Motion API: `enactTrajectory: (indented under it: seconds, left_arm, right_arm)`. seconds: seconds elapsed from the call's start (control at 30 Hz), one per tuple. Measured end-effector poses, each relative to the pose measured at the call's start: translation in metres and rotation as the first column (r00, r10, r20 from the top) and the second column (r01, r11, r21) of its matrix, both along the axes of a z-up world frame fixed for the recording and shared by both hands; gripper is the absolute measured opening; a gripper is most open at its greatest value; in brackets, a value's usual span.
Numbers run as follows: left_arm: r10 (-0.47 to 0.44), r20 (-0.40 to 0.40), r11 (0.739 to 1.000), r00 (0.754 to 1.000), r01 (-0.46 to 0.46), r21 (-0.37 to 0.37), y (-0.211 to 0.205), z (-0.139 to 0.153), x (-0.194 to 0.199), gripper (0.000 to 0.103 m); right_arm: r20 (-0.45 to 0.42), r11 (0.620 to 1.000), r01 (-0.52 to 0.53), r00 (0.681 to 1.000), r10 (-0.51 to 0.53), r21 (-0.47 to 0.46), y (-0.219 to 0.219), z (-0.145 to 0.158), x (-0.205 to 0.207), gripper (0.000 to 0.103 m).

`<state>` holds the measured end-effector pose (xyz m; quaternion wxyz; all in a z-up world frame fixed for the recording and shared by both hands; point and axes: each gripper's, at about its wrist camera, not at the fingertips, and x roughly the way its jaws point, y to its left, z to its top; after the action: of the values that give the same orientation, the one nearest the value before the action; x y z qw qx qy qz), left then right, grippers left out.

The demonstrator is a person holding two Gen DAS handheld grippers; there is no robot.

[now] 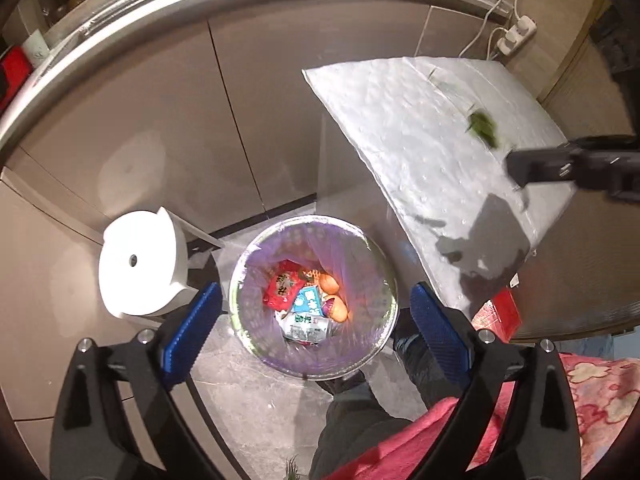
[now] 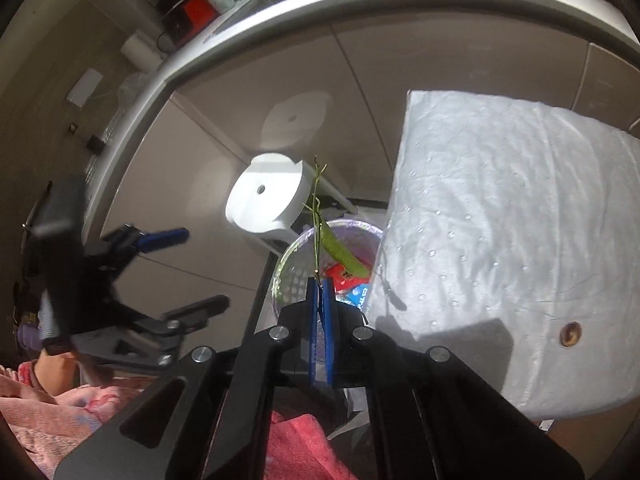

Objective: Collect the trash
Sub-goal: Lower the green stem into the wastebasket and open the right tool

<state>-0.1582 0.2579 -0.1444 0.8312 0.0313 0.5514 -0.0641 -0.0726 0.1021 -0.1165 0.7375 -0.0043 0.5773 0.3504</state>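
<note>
While our right gripper point(image 2: 320, 284) pinches the green sprig point(image 2: 334, 246) short of the bin point(image 2: 288, 264) | stem runs forward | left gripper point(image 1: 316, 312) gapes over it.

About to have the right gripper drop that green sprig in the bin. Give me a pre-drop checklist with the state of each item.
1. Right gripper shut on the green sprig: ok.
2. Bin open, no lid over it: ok.
3. Room left in the bin above the wrappers: ok.
4. Sprig directly over the bin mouth: cannot tell; it only lines up with it in the right wrist view.
5. Left gripper open and holding nothing: ok.
6. Left gripper out of the drop path: cannot tell.
</note>
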Motion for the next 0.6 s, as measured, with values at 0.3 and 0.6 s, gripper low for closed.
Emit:
enactTrajectory:
  seconds: [0.3,0.6]
  left_arm:
    - [0.077,0.023,0.996,0.997,-0.078,0.053,0.024,0.037,-0.033,0.092]
    - [0.123,0.021,0.990,0.992,-0.124,0.060,0.036,0.037,-0.047,0.092]
  right_arm:
    - [-0.092,0.983,-0.156,0.985,0.147,-0.101,0.084,-0.083,-0.015,0.004]
    - [-0.112,0.954,-0.224,0.972,0.205,-0.197,0.114,-0.121,-0.026,0.025]
